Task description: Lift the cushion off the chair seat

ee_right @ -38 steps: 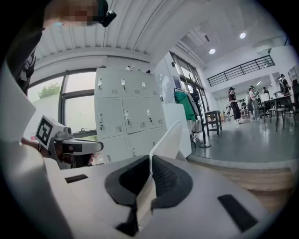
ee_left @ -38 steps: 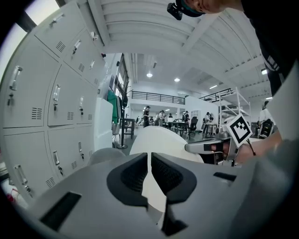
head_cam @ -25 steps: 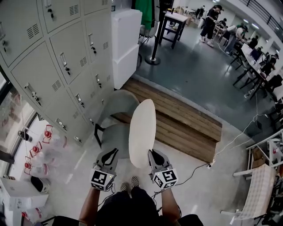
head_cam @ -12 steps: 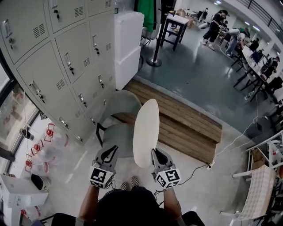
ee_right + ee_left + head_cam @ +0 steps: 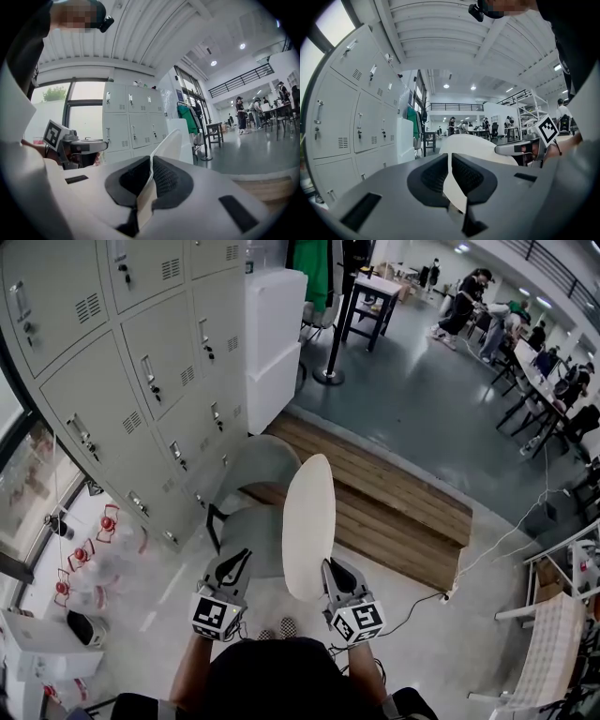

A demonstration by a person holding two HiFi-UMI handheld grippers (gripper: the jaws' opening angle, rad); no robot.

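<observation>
Right tongs (image 5: 330, 565) pinch the cushion (image 5: 309, 521) by its rim, holding it on edge over the chair (image 5: 249, 532). Left tongs (image 5: 236, 561) are narrow, apart from it.

Grey lockers (image 5: 122, 381) are ranged along the left wall, with a window (image 5: 28, 484) set low beside them. A wooden platform (image 5: 394, 512) is laid on the pale floor (image 5: 441, 643). Beyond it, dark flooring (image 5: 412, 399) (rather glossy) is seen, with what may be desks (image 5: 544, 362) under ceiling lights (image 5: 446, 86).
</observation>
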